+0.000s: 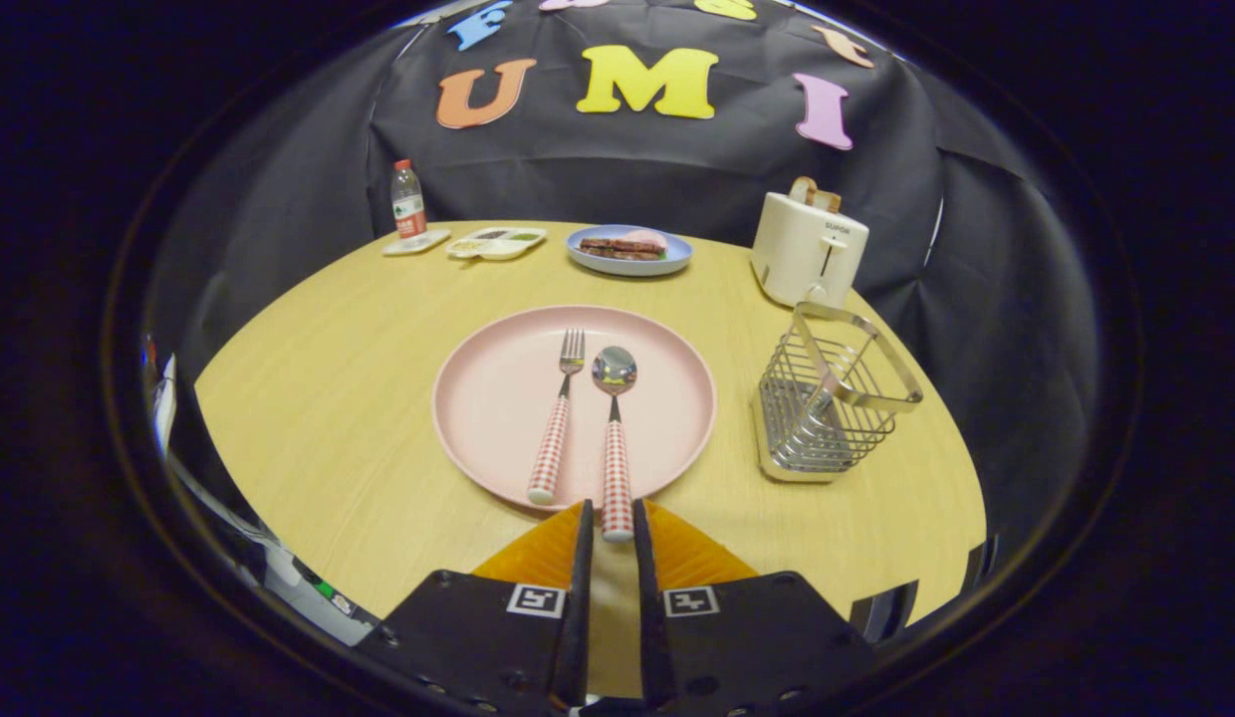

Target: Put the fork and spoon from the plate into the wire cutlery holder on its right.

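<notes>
A pink plate (488, 398) lies in the middle of the round wooden table. On it rest a fork (556, 423) and a spoon (615, 438), side by side, both with red-and-white checked handles pointing toward me. The spoon's handle end juts over the plate's near rim and sits between the tips of my gripper (612, 510). The fingers stand only slightly apart, and a thin strip of table shows between the left finger and the handle. The spoon still lies flat. The wire cutlery holder (835, 398) stands upright to the right of the plate with nothing in it.
A white toaster (807, 249) with bread in it stands behind the holder. At the table's far edge are a blue plate of food (629, 249), a small white tray (496, 242) and a water bottle (408, 202).
</notes>
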Demonstrator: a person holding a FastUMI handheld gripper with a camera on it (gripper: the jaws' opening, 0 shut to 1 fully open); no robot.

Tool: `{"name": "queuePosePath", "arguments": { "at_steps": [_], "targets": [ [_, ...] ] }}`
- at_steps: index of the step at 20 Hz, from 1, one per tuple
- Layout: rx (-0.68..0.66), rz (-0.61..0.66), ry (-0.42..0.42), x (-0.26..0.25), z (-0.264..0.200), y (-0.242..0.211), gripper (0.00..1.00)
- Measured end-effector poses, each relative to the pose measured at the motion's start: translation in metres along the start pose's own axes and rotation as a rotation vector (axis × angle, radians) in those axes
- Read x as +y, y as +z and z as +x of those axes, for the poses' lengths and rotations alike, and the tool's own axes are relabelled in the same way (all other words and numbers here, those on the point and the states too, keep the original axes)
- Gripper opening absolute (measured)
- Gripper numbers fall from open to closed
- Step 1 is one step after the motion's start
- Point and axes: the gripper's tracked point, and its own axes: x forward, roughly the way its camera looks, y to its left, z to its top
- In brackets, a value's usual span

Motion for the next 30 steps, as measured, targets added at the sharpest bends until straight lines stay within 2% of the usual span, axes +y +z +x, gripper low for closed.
{"name": "queuePosePath", "arguments": {
  "at_steps": [1,2,5,6,14,18,24,30],
  "targets": [
    [0.002,0.000,-0.016,-0.004,0.001,0.000,0.21],
    [0.005,0.009,-0.018,-0.005,-0.001,0.000,0.12],
    [0.007,0.032,-0.022,-0.012,0.000,0.004,0.11],
    [0.008,0.036,-0.017,-0.013,-0.004,0.007,0.04],
    [-0.025,0.039,0.018,-0.028,-0.051,0.063,0.04],
    [-0.002,0.094,0.012,-0.065,-0.096,0.105,0.04],
    [0.165,0.179,-0.064,-0.138,-0.133,0.117,0.04],
    [0.356,0.226,-0.049,-0.145,-0.143,0.100,0.04]
  ]
}}
